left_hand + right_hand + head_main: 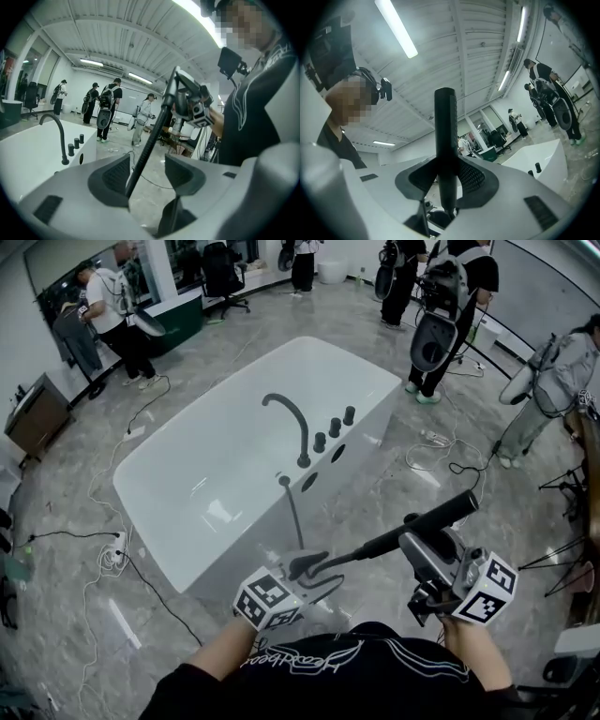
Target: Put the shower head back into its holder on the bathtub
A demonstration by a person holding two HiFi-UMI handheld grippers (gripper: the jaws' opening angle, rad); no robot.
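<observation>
Looking along left tongs (146,174) shows them released; right tongs (446,177) clench the shower head (445,119).

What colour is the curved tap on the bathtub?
Black; the tap shows best in the head view.

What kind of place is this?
Probably a staged hall or studio, not a home bathroom: a lone bathtub stands on open floor, with loose cables and several people carrying gear around it.

Left gripper (323,576): 6 o'clock, jaws apart, pointing toward 3 o'clock.
Right gripper (419,545): 4 o'clock, jaws clamped on shower head (452,511).
</observation>
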